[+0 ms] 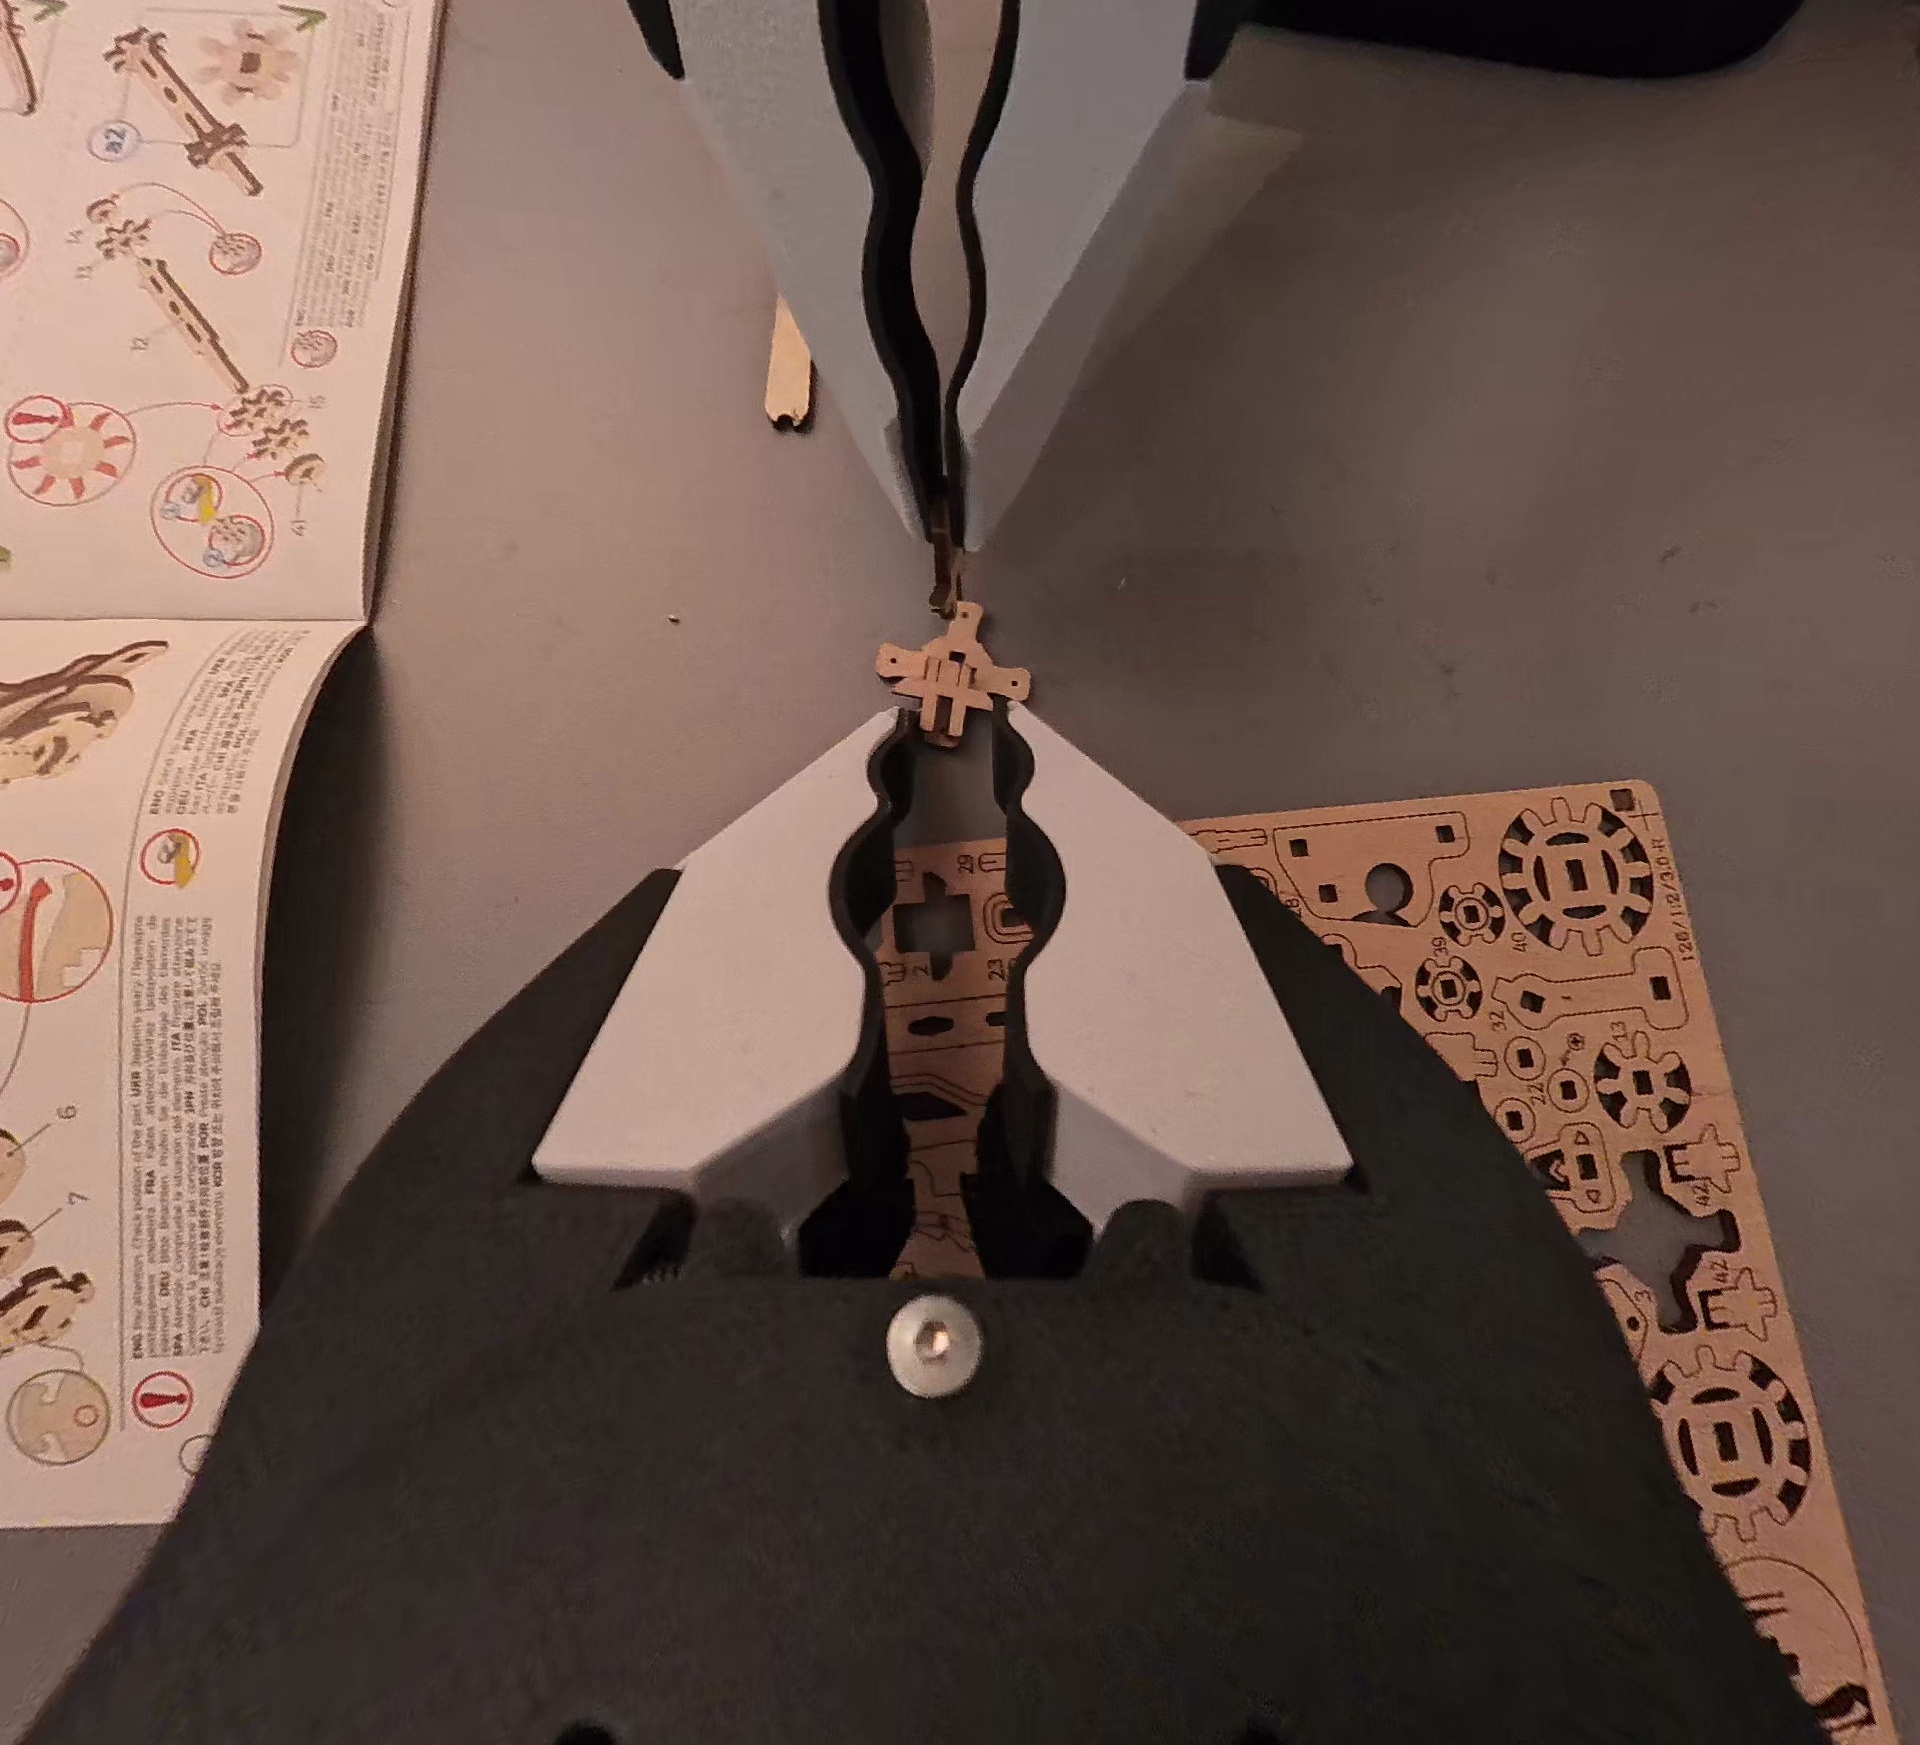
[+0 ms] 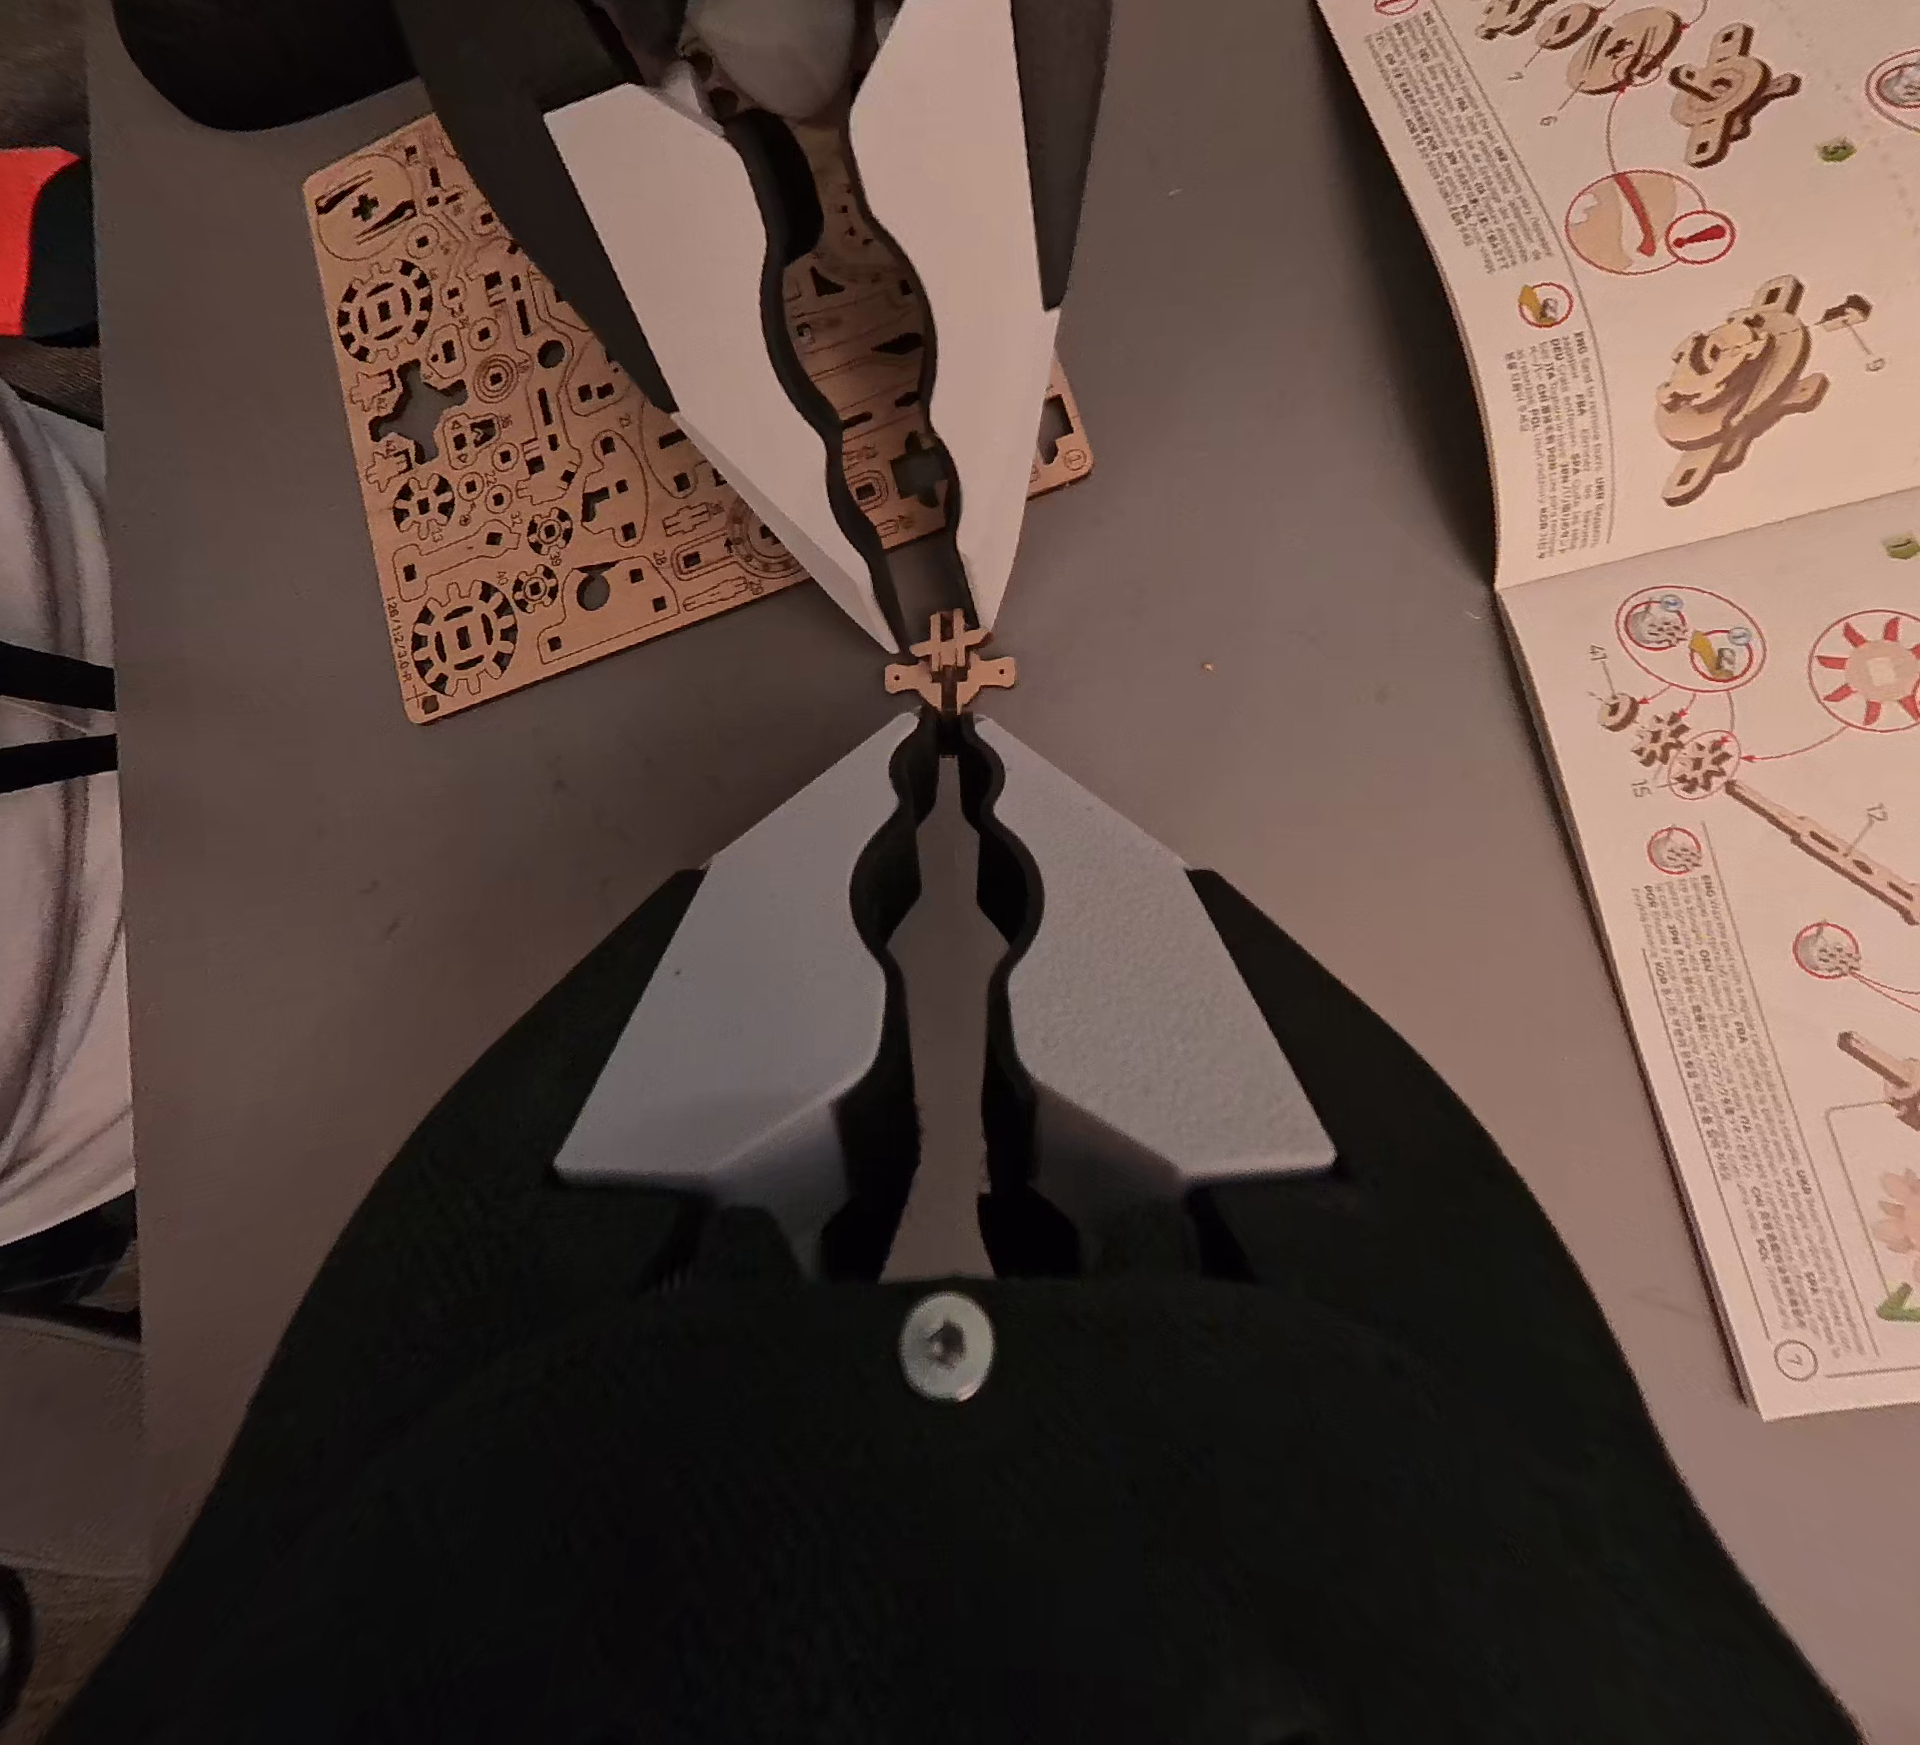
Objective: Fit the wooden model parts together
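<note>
My left gripper (image 1: 945,724) is shut on a small cross-shaped wooden assembly (image 1: 954,679) and holds it above the grey table. My right gripper (image 2: 943,727) faces it tip to tip and is shut on a thin wooden piece (image 1: 943,575), seen edge-on. The piece's free end touches the top of the cross assembly. In the right wrist view the cross assembly (image 2: 948,672) sits between the left gripper (image 2: 935,633) above and my own fingertips below. The right gripper (image 1: 945,537) comes down from the top of the left wrist view.
A laser-cut wooden parts sheet (image 1: 1558,1020) lies flat under the left gripper and also shows in the right wrist view (image 2: 499,448). An open instruction booklet (image 1: 208,345) (image 2: 1662,345) lies beside it. A short wooden stick (image 1: 788,376) lies on the table (image 1: 1455,448).
</note>
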`<state>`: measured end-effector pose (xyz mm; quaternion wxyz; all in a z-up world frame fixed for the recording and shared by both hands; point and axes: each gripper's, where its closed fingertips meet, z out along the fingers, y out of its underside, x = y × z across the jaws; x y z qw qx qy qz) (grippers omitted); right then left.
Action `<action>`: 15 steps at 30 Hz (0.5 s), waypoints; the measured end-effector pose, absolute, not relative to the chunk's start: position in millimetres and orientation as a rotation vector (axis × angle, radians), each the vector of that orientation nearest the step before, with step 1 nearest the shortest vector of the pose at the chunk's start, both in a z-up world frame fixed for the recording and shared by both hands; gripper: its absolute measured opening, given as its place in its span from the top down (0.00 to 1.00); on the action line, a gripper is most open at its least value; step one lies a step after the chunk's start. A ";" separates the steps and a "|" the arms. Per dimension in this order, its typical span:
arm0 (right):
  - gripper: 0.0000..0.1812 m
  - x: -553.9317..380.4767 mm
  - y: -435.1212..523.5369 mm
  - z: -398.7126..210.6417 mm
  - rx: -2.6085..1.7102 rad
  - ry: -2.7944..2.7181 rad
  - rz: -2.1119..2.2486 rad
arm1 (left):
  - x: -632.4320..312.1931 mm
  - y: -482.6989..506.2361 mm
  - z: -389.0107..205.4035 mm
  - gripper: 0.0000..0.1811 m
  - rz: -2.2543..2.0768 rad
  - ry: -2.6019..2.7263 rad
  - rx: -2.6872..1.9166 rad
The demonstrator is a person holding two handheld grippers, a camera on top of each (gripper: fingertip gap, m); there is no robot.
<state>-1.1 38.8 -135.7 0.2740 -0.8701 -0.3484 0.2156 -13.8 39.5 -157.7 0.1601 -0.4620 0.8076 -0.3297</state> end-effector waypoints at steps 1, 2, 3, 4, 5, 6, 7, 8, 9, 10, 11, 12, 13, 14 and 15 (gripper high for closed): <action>0.99 -1.4 39.0 -135.9 -2.340 -0.936 0.581 | -14.4 38.9 -157.6 0.93 -0.942 2.311 -1.317; 0.99 -1.8 39.1 -136.0 -2.339 -0.936 0.583 | -15.0 38.5 -157.5 0.93 -0.941 2.313 -1.316; 0.99 -2.4 39.1 -136.3 -2.339 -0.936 0.586 | -15.3 38.9 -157.5 0.93 -0.933 2.314 -1.314; 0.99 -3.1 39.2 -136.4 -2.339 -0.936 0.588 | -15.6 39.4 -157.4 0.93 -0.923 2.314 -1.310; 0.99 -4.3 39.2 -136.2 -2.335 -0.938 0.594 | -16.0 39.5 -156.9 0.93 -0.917 2.316 -1.305; 0.99 -6.0 39.1 -135.7 -2.330 -0.939 0.602 | -16.3 39.4 -155.8 0.93 -0.913 2.314 -1.301; 0.99 -7.8 39.0 -135.4 -2.326 -0.940 0.611 | -16.1 39.3 -154.2 0.93 -0.914 2.309 -1.297; 0.99 -9.0 39.4 -135.4 -2.324 -0.939 0.612 | -16.2 38.7 -152.5 0.93 -0.919 2.307 -1.295; 0.99 -9.5 40.5 -135.6 -2.323 -0.934 0.605 | -16.6 37.9 -151.4 0.93 -0.921 2.308 -1.294; 0.99 -9.3 41.8 -136.2 -2.327 -0.927 0.596 | -16.8 37.5 -150.5 0.93 -0.920 2.308 -1.293; 0.99 -9.2 42.3 -137.0 -2.332 -0.923 0.590 | -16.8 36.9 -149.7 0.93 -0.919 2.307 -1.288; 0.99 -9.1 42.3 -138.1 -2.339 -0.922 0.587 | -16.7 36.0 -149.2 0.93 -0.919 2.306 -1.284; 0.99 -8.4 42.2 -139.9 -2.349 -0.920 0.580 | -16.3 35.4 -148.7 0.93 -0.917 2.305 -1.281; 0.99 -7.3 41.8 -142.1 -2.364 -0.919 0.574 | -15.9 35.0 -147.9 0.93 -0.915 2.301 -1.279; 0.99 -6.7 41.3 -143.8 -2.370 -0.923 0.571 | -15.3 34.2 -146.7 0.93 -0.918 2.297 -1.276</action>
